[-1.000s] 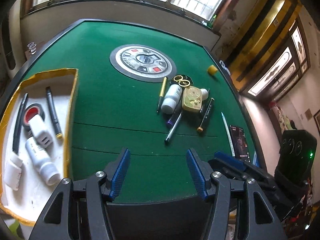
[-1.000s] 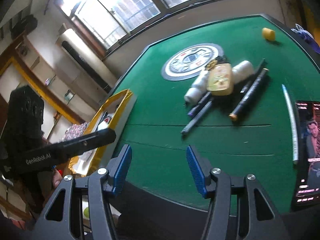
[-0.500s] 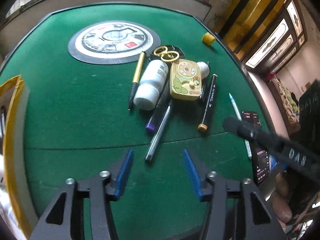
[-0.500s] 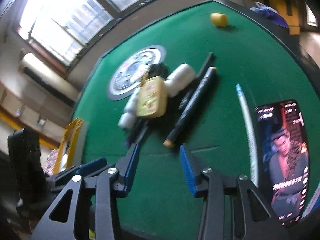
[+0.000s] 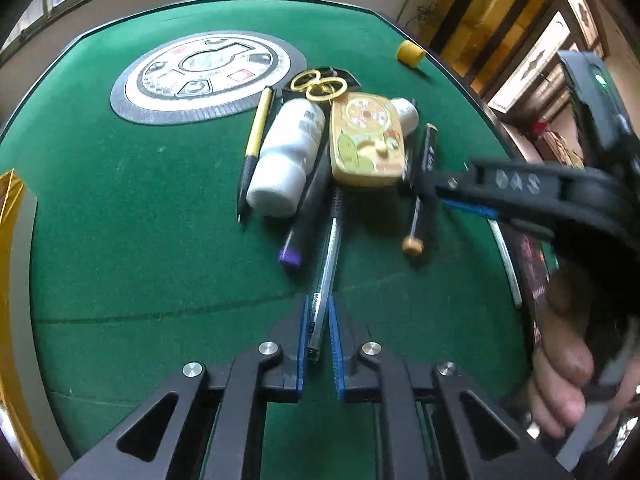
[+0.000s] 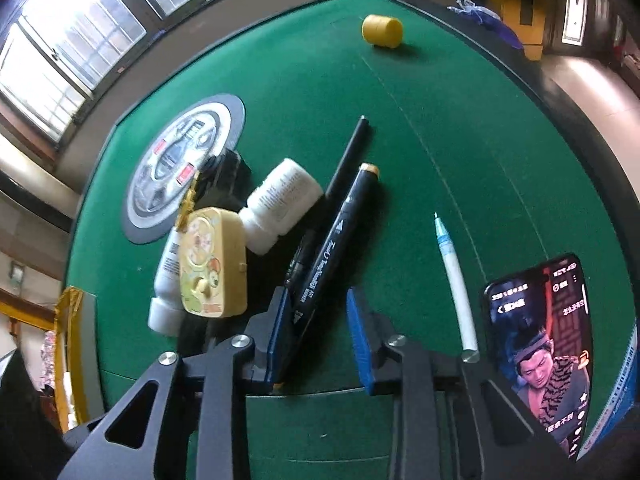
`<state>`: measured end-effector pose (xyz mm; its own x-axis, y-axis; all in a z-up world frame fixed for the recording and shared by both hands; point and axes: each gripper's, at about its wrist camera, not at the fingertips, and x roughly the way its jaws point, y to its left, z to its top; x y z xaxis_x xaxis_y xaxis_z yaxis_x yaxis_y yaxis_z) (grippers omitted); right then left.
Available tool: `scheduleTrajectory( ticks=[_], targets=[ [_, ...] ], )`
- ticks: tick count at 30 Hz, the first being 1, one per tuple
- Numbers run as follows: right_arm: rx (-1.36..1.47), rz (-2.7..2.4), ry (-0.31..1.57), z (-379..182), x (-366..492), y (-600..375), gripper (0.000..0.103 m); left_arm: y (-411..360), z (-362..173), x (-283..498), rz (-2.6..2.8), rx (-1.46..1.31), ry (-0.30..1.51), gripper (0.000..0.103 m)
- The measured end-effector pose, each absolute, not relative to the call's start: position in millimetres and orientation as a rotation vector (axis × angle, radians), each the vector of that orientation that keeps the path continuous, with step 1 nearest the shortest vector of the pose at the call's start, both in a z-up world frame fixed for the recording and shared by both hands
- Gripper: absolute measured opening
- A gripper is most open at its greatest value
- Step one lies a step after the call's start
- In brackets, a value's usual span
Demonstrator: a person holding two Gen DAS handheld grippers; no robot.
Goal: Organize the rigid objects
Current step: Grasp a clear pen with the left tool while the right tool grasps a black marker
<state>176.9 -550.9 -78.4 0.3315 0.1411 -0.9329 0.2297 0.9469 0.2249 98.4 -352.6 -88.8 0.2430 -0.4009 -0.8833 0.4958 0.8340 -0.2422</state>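
Green felt [image 5: 140,208]; left gripper [image 5: 319,322] pinching clear pen [image 5: 328,264]; right gripper [image 6: 316,332] wide astride black marker [image 6: 340,236].

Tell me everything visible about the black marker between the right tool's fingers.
The black marker is a thick, plastic-looking barrel with white printed lettering and a tan-orange cap at its far end. It lies flat on the green felt table, parallel to a thinner black pen beside it. Its near end sits between the fingers of the right tool, against the left pad; the right pad stands clear, so it is not clamped yet.
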Motion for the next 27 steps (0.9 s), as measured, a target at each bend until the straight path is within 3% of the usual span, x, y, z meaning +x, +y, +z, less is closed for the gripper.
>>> scheduleTrajectory(
  ticks=[3,14,15,19,22,26,27],
  targets=[
    [0.318,-0.069,1.245,-79,173,-546,0.018,-338,-88,86,-0.635,0.089,1.199,0.008],
    [0.258,-0.007,1.271,-72,118,-518,0.017,-289,-86,51,-0.592,0.078,1.229,0.01],
    [0.254,-0.006,1.271,-72,111,-515,0.017,-289,-86,53,-0.594,0.073,1.233,0.013],
    [0.209,0.021,1.282,-71,85,-497,0.017,-298,-78,53,-0.6,0.097,1.192,0.041],
    [0.198,0.035,1.263,-70,79,-493,0.017,-312,-74,57,-0.625,0.126,1.166,0.042],
    [0.281,0.052,1.234,-69,83,-504,0.028,-329,-80,69,-0.622,0.136,1.168,0.042],
    [0.28,0.057,1.226,-68,84,-505,0.028,-329,-81,71,-0.62,0.13,1.174,0.036]
  ],
)
